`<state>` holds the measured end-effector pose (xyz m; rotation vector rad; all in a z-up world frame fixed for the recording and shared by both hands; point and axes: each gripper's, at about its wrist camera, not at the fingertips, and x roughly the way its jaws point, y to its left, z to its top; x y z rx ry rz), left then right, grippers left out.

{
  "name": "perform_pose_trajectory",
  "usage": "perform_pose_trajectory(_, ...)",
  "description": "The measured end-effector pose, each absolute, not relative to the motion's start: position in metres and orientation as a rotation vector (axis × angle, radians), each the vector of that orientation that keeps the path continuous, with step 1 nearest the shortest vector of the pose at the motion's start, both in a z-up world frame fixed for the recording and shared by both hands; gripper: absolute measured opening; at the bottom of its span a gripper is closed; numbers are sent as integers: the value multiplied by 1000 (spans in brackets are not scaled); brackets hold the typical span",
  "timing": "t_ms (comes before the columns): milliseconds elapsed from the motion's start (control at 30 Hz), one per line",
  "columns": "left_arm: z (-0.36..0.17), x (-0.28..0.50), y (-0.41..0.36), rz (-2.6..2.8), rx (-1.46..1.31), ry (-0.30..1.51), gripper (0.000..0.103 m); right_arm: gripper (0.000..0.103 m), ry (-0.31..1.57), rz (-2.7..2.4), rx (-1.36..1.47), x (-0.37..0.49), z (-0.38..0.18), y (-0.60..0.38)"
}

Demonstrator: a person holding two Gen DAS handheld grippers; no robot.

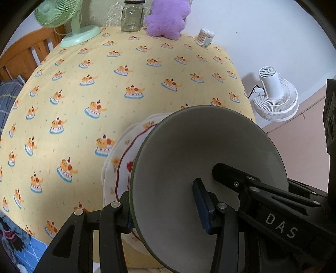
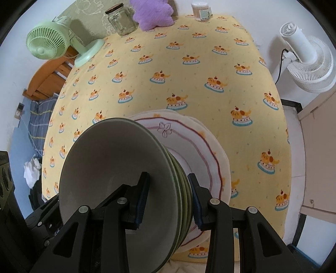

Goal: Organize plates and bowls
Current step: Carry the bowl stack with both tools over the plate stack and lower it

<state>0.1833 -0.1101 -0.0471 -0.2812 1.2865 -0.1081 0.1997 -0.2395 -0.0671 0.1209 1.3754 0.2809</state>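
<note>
A stack of grey-green bowls (image 2: 117, 168) is held tilted above a stack of white plates with red trim (image 2: 201, 151) on the yellow tablecloth. My right gripper (image 2: 168, 195) is shut on the rims of the bowl stack, one finger inside the top bowl, one outside. My left gripper (image 1: 163, 205) is shut on the opposite rim of the bowls (image 1: 189, 151), with one blue pad inside and one outside. The plates (image 1: 119, 166) show behind the bowls in the left wrist view. The right gripper's arm reaches into the top bowl there.
A green fan (image 2: 50, 44), glass jar (image 2: 121, 21), purple plush (image 2: 153, 14) and cotton-swab tub (image 2: 201, 10) stand along the table's far edge. A white fan (image 2: 308, 61) stands on the floor to the right. A wooden bed frame (image 1: 27, 54) is at left.
</note>
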Motion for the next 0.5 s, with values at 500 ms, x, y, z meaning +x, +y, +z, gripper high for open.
perform_pose_trajectory(500, -45, 167, -104, -24, -315, 1266, 78, 71, 1289, 275, 152, 191, -63, -259)
